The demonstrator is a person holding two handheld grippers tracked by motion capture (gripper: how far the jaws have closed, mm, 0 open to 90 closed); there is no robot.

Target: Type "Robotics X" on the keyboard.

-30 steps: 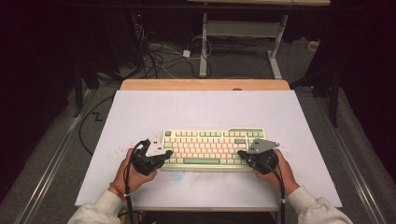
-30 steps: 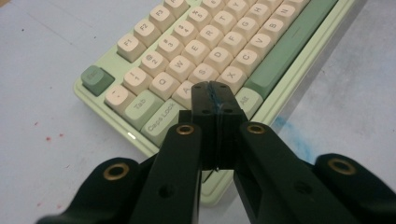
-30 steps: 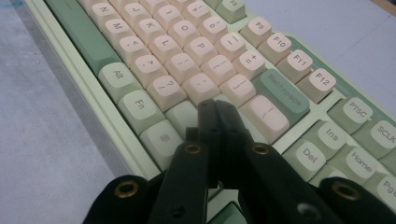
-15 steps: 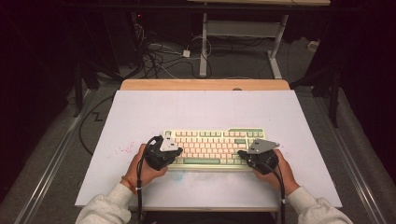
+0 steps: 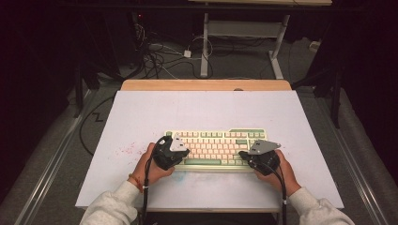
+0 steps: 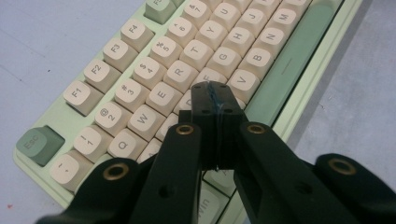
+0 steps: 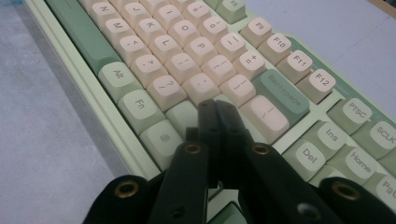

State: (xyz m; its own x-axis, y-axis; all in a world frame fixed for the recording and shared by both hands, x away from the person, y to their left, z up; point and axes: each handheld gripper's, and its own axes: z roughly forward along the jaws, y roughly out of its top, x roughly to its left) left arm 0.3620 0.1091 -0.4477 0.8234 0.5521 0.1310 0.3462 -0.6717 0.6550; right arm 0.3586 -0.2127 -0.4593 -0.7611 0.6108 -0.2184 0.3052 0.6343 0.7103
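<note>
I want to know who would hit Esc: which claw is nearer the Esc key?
Left. The left claw hovers over the letter keys a few rows from Esc; the right claw is at the keyboard's opposite end.

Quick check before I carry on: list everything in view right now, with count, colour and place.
Pale green keyboard with cream keycaps: one, near middle of the board.
White board: one, atop the table; faint red specks at its left.
Wooden table: one, tan edge showing at the far side.
Cables: several, dark and white, on the floor beyond.
Grey metal frame legs: on the floor beyond.
Left gripper: black, jaws shut, over the left keys.
Right gripper: black, jaws shut, over the right keys.
Hands, pale sleeves: two, near edge.
</note>
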